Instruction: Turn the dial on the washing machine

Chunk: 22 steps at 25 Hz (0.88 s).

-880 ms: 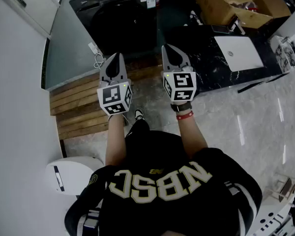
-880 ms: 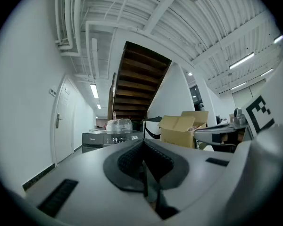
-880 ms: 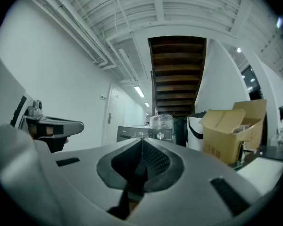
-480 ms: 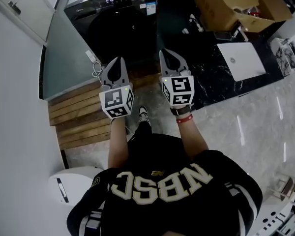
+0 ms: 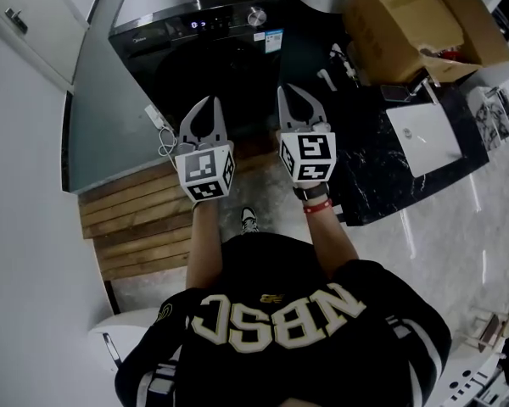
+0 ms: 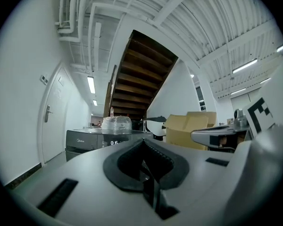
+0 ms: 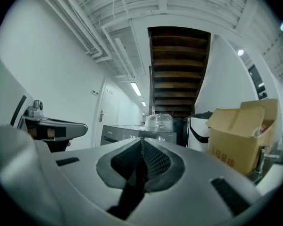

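Head view: left gripper point(image 5: 208, 100) and right gripper point(image 5: 287, 88) pressed together, empty (washing machine point(image 5: 204, 58) ahead).

Clear path ahead to washing machine point(image 5: 205, 62); cardboard box point(image 5: 400, 25) crowds right.

jersey point(image 5: 276, 316): pale block letters "NBSC" across the person's back | washing machine point(image 6: 85, 142): lit display point(image 6: 114, 143) shows digits like "0:6", brand mark left of it too small to read | cardboard box point(image 7: 236, 138) right of the washing machine: red print, illegible
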### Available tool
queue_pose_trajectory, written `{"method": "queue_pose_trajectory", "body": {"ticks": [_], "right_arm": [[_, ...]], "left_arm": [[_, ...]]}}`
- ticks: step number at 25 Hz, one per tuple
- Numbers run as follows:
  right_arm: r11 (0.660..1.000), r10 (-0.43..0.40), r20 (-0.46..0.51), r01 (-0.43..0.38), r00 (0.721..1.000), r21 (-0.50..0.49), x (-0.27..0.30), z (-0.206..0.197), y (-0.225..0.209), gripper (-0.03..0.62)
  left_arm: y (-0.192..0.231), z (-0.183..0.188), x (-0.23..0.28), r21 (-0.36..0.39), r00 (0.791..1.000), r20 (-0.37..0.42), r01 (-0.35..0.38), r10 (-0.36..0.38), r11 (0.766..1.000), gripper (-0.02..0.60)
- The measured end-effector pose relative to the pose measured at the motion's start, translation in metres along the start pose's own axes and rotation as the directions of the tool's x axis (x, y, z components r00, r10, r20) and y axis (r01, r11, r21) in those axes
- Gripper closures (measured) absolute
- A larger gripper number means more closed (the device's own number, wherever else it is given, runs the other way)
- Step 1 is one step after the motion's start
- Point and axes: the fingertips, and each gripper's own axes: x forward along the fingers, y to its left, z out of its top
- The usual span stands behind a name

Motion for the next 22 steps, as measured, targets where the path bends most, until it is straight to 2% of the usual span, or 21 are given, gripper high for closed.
{"method": "queue_pose_trajectory", "body": {"ticks": [8,10,13,22], "right_arm": [[0.999,-0.017,-0.018,0.017,1.000,-0.027,0.069,-0.005,0.003,0.554],[0.999,-0.025,-0.007,0.025,1.000,-0.033,0.081,-0.005,0.006,0.580],[0.999,-0.017,-0.011,0.017,1.000,-0.029,0.095,-0.012,0.007,0.580],[0.994,0.032,-0.056,-0.038,0.998,-0.101,0.145,-0.021,-0.013,0.556]], "left_arm": [[0.034,-0.005,0.059,-0.017,0.999,0.002,0.045,-0.045,0.999,0.568],[0.042,-0.010,0.068,-0.019,0.999,-0.004,0.048,-0.048,0.999,0.568],[0.051,-0.022,0.081,-0.025,0.999,-0.019,0.042,-0.042,0.999,0.568],[0.047,-0.040,0.121,-0.029,0.997,-0.055,0.060,-0.061,0.998,0.568]]}}
